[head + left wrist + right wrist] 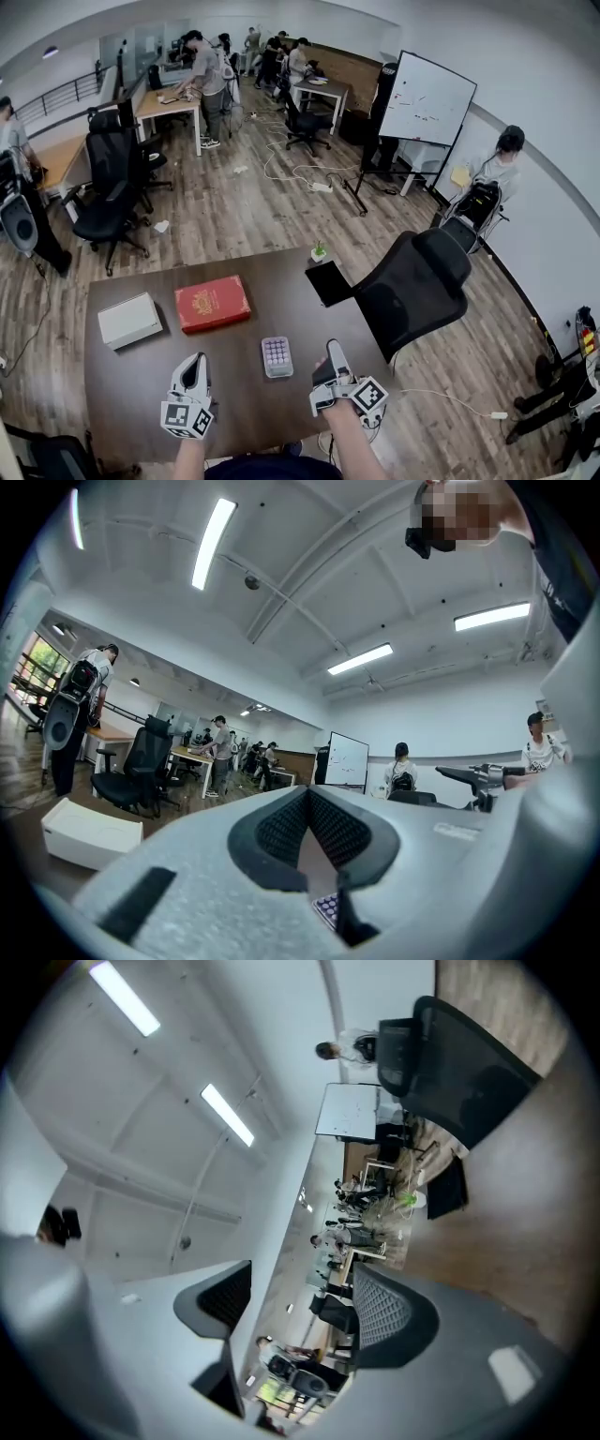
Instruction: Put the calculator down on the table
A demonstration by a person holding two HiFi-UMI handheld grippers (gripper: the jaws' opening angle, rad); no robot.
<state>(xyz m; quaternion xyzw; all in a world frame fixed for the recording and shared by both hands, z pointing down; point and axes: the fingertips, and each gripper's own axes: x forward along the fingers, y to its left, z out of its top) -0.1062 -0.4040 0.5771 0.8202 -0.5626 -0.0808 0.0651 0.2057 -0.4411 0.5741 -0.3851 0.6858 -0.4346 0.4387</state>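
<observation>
Lilac-keyed calculator (pixel 277 356) flat on table (pixel 253 405), right gripper (pixel 333 349) fingers wide apart, empty, left gripper (pixel 194 362) fingers together, empty

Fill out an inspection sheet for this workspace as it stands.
Surface: dark brown table, wood floor around it.
Job's things: calculator lies flat on the table between the two tools, touched by neither.
Clutter: red book, white box, flat black item at the far edge, small potted plant.
Grippers: left tool shut, empty; right tool open, empty.
Cables: white cable on the floor right of the table; loose cables on the floor beyond.
Surroundings: black office chair at the table's right corner; whiteboard; people at far desks.
</observation>
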